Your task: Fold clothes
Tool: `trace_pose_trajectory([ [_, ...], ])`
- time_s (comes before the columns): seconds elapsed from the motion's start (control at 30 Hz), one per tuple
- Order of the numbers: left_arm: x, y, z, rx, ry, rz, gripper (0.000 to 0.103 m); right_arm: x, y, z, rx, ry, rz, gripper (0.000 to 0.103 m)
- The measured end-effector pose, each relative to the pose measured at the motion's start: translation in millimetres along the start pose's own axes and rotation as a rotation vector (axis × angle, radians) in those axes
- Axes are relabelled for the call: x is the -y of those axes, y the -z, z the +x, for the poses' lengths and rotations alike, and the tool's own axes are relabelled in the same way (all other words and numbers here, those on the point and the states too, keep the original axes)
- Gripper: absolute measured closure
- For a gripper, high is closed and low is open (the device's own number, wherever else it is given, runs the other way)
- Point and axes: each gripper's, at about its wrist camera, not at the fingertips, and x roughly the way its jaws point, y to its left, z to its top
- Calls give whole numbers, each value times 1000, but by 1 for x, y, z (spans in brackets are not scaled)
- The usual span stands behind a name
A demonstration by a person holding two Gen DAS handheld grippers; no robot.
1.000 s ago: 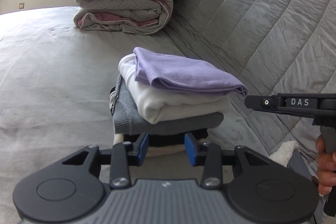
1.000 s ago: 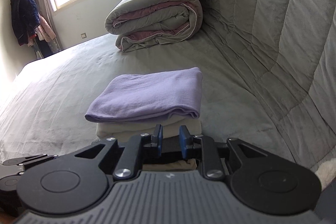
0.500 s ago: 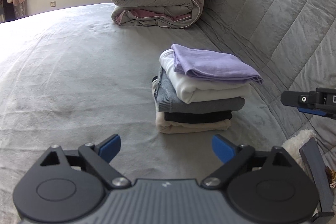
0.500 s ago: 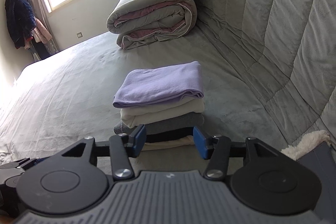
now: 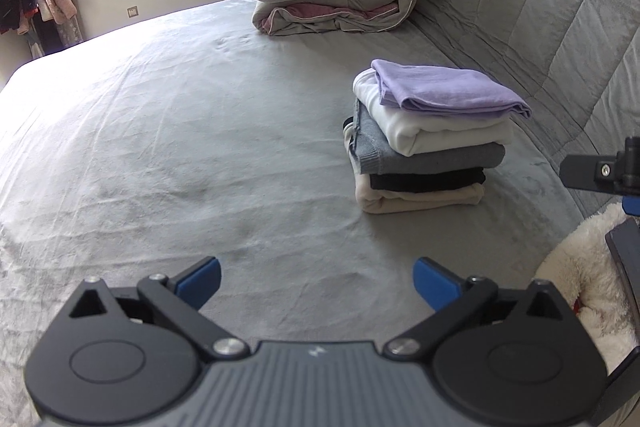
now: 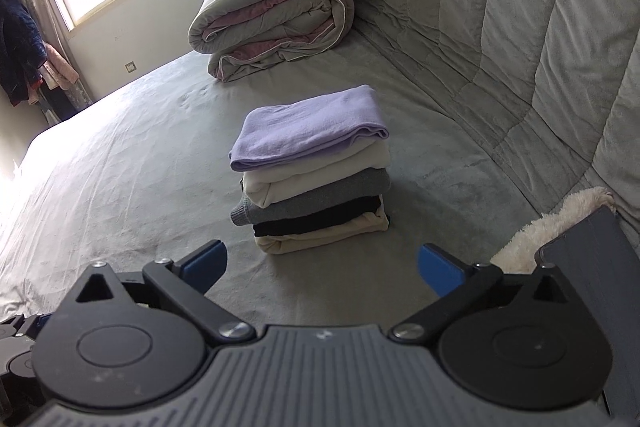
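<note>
Left gripper (image 5: 316, 281): we are holding it wide open, empty.
Right gripper (image 6: 322, 267): likewise gaping, empty.
Folded stack (image 6: 316, 171): sitting near the bed's (image 5: 160, 131) headboard edge, seemingly five garments.

A second ago my left gripper (image 5: 316, 281) had its blue pads nearly together right against the bottom of the stack of folded clothes (image 5: 428, 139); now they are spread wide and I have pulled back, so the stack sits off at about 1 o'clock, well apart. My right gripper (image 6: 322, 265) did the same: its narrow gap has widened and the stack (image 6: 316, 167) now lies clear at 12 o'clock. The lavender top piece looks unmoved, though I can't be sure.
</note>
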Motion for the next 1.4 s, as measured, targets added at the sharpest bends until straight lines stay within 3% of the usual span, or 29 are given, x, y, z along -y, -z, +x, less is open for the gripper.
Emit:
trace_pose_trajectory([
  [0.2,-7,8,-24,34,-1,8,1,-12,13,-15,-36,-1,0,0],
  [0.73,-18,38,-74,85,25,18,1,-34,40,-53,-30,-10,-25,0],
  [1.4,-24,51,-93,85,16,49,1,-44,62,-66,-19,10,-61,0],
])
